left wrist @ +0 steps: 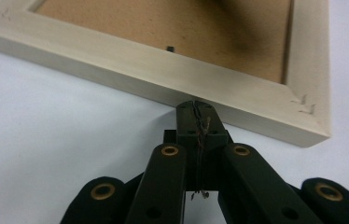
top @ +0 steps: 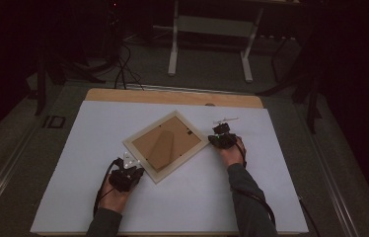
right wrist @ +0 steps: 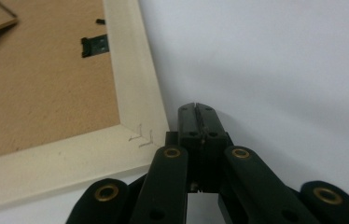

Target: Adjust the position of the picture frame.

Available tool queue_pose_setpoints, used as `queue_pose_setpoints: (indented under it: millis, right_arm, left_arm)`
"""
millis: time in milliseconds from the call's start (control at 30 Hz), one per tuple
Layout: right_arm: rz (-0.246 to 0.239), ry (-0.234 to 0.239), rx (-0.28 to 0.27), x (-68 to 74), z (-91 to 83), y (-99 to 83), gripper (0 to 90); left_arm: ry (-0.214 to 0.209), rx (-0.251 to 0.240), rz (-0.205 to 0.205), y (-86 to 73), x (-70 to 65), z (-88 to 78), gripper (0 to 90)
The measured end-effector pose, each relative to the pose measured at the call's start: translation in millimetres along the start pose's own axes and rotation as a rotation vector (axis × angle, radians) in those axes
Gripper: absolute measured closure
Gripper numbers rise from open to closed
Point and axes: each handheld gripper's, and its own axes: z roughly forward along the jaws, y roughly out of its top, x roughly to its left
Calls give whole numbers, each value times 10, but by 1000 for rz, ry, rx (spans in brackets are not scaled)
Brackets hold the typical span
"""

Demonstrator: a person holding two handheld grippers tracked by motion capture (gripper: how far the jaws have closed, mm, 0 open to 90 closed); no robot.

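Both tongs, left [left wrist: 196,106] and right [right wrist: 197,108], pressed closed and empty against the face-down frame [top: 165,145], likely nudging it square next

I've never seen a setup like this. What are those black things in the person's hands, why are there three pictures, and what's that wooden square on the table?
No robot here: a person holds a hand-operated gripper in each hand, the left gripper and the right gripper. One picture comes from a camera above the white table. The other two come from small cameras riding on each gripper, looking along its black jaws. The wooden square is a picture frame lying face down, its brown backing board up. Both grippers have their jaws closed and hold nothing. The left gripper's tip is against the frame's edge; the right gripper's tip sits by a frame corner.
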Motion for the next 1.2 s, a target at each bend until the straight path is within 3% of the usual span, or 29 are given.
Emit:
queue_pose_setpoints:
  millis: [600, 900, 1200]
  right_arm:
    - [-54, -5, 35, 63, -238, -239, 900]
    - [-32, 5, 34, 68, -345, -370, 900]
    - [-12, 19, 22, 74, -461, -528, 900]
  left_arm:
    - [21, 11, 11, 30, -26, 14, 900]
    - [41, 20, 16, 58, -38, 30, 900]
    - [47, 20, -5, 80, -25, 49, 900]
